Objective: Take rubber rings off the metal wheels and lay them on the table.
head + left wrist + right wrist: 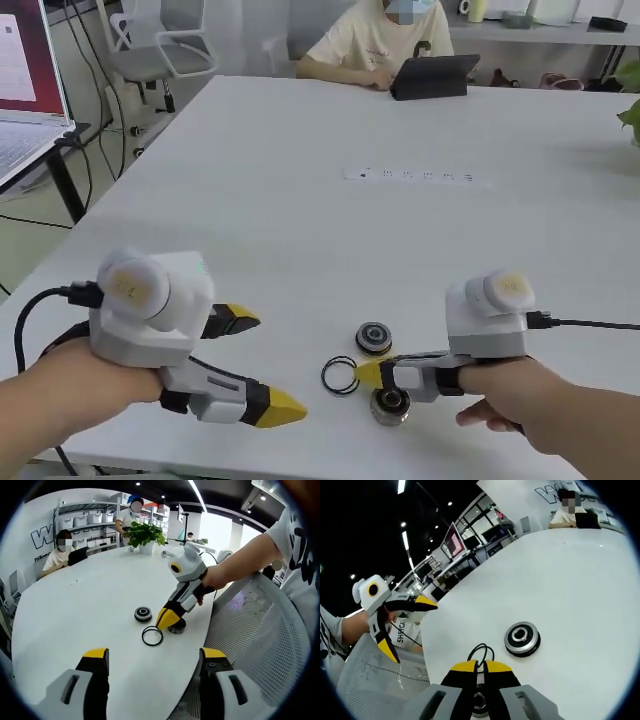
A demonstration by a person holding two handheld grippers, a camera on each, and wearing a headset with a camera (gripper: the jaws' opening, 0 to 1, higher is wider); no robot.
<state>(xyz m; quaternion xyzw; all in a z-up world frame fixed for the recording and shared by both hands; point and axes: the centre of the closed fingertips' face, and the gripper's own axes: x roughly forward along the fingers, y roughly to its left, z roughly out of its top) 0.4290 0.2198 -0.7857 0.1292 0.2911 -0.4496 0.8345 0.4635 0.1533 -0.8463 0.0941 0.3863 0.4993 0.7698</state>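
Observation:
My right gripper (368, 374) (480, 667) is shut on the edge of a thin black rubber ring (340, 376) (152, 636) (480, 651), which rests on the white table (300, 200); it looks like two overlapping loops. Just under this gripper stands a bare metal wheel (390, 406) (176, 627). Farther off sits a second wheel (373, 337) (143, 614) (521, 638), its black rubber rim still on. My left gripper (260, 362) (155, 655) (407, 627) hovers open to the left of the rings, nothing between its jaws.
A white power strip (415, 176) lies at mid-table. A person (380, 45) with a tablet sits at the far edge. A laptop (25, 110) stands off the table's left side. A mesh chair (250, 625) is by the near edge, and a plant (145, 532) stands at the table's far end.

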